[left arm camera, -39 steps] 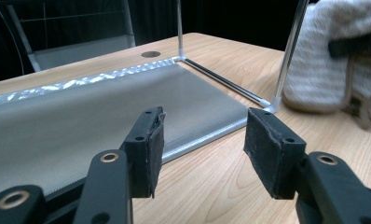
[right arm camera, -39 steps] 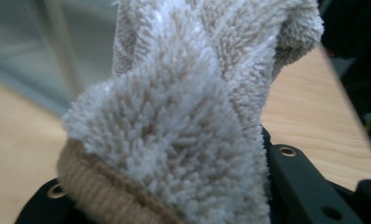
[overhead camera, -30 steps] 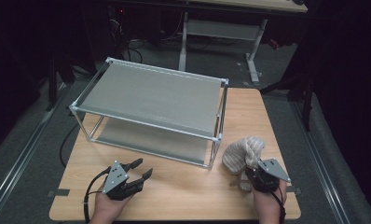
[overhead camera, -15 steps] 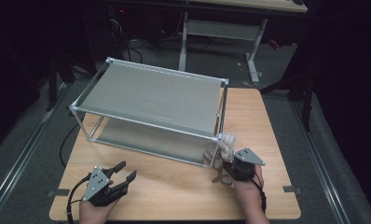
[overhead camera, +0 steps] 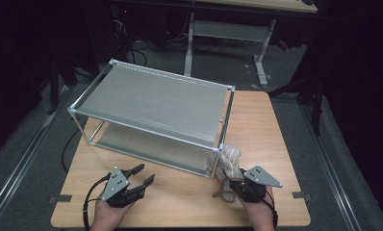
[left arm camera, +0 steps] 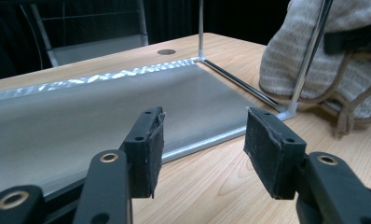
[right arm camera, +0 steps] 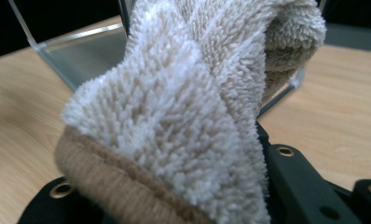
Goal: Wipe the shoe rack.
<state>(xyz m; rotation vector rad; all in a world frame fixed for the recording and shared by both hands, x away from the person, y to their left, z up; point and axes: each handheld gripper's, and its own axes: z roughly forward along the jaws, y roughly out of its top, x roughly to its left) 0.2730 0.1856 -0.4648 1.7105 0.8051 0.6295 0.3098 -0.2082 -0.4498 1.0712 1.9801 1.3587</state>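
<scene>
Holding a towel at the rack's corner

My right hand-held gripper (overhead camera: 234, 185) is clenching the towel (overhead camera: 226, 161), bunched upright, hiding its pads; my left hand-held gripper (overhead camera: 142, 174) is hanging released.

High overhead view, two low close views

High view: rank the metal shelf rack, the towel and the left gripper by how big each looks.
1. Metal shelf rack, by far the largest.
2. Towel and left gripper: they look about alike, so no ranking between them.
</scene>
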